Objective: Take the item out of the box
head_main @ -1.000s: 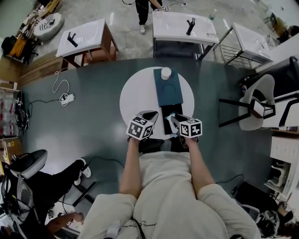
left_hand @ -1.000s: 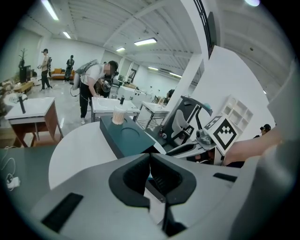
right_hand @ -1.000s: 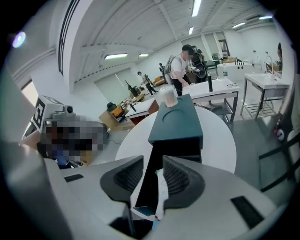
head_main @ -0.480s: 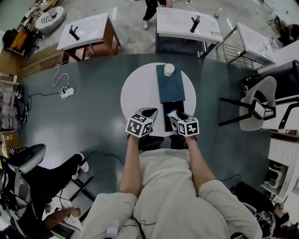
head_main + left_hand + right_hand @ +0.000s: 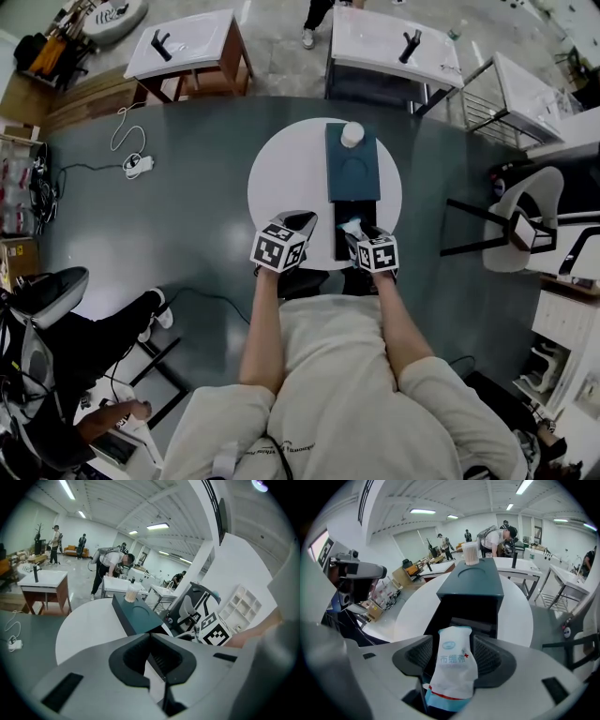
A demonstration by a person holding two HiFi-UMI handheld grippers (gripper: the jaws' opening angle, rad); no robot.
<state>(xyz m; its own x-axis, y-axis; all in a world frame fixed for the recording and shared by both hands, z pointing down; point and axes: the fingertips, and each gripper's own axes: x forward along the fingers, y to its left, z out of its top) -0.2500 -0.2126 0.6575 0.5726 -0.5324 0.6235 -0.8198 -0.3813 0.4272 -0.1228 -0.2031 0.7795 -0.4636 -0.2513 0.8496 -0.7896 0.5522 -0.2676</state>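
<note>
A dark teal box [image 5: 352, 173] lies on the round white table [image 5: 281, 178], a cup of sticks [image 5: 352, 134] on its far end. Its black drawer [image 5: 464, 609] is pulled out toward me. A white packet with a blue end [image 5: 457, 667] stands between the pads of my right gripper [image 5: 453, 644] over the drawer's near end. That gripper's jaws have just been opening and stand wide, with slack beside the packet. My left gripper [image 5: 150, 637] is shut, tips touching, nothing in it, just left of the drawer [image 5: 305, 220].
A white chair [image 5: 525, 225] stands right of the table. Two sink-topped tables [image 5: 187, 47] [image 5: 394, 47] are at the back. A seated person [image 5: 94, 347] is at lower left. A power strip with its cable [image 5: 136, 167] lies on the floor at left.
The right gripper has sunk a little toward the drawer's near end with the packet between its jaws. The left gripper has edged slightly along the table's near rim.
</note>
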